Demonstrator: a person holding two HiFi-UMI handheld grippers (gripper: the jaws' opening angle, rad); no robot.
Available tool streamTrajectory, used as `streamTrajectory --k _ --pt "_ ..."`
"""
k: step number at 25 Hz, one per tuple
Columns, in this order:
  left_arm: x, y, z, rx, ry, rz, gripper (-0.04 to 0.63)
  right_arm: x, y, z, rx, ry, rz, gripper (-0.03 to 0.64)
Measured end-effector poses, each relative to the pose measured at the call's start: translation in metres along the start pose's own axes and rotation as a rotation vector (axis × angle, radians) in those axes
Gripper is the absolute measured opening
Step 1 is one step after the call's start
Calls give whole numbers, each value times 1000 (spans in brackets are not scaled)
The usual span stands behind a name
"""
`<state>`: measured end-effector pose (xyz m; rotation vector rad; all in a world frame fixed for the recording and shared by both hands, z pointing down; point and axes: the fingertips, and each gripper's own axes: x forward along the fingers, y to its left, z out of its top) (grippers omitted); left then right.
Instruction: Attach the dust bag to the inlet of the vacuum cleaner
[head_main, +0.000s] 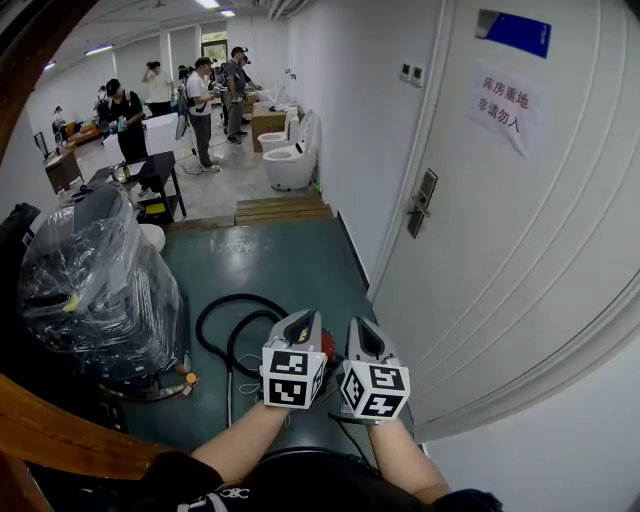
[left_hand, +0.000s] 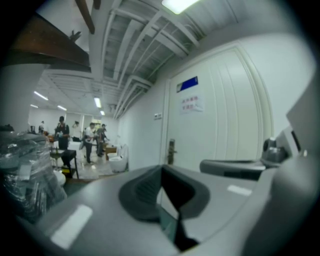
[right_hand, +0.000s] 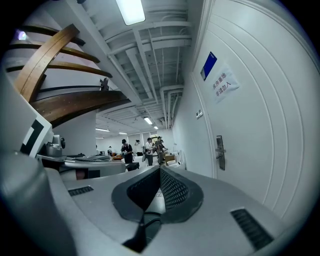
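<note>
In the head view my two grippers are held side by side, low in the middle and above the dark green floor. The left gripper (head_main: 305, 320) is shut with nothing between its jaws, its tips (left_hand: 161, 168) meeting in its own view. Close on its right, the right gripper (head_main: 361, 327) also looks shut and empty (right_hand: 160, 169). A bulky machine wrapped in clear plastic (head_main: 95, 285) stands at the left. A black hose (head_main: 235, 325) lies coiled on the floor ahead of the grippers. I see no dust bag in any view.
A white door (head_main: 500, 230) with a lever handle (head_main: 420, 205) and a paper notice (head_main: 503, 105) fills the right side. Curved wooden beams (head_main: 60, 435) cross the lower left. Wooden pallets (head_main: 282, 210), white toilets (head_main: 292, 160) and several people (head_main: 200, 95) are farther down the hall.
</note>
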<state>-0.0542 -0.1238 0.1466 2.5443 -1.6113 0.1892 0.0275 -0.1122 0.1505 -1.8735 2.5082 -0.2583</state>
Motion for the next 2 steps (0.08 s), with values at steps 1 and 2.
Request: streamTrajectory --k 1,2 --pt "1 -2 1 3 0 -1 0 0 -1 0 -1 0 2 -2" --pt "2 -3 1 6 -1 -3 0 0 -2 1 -1 0 3 -2"
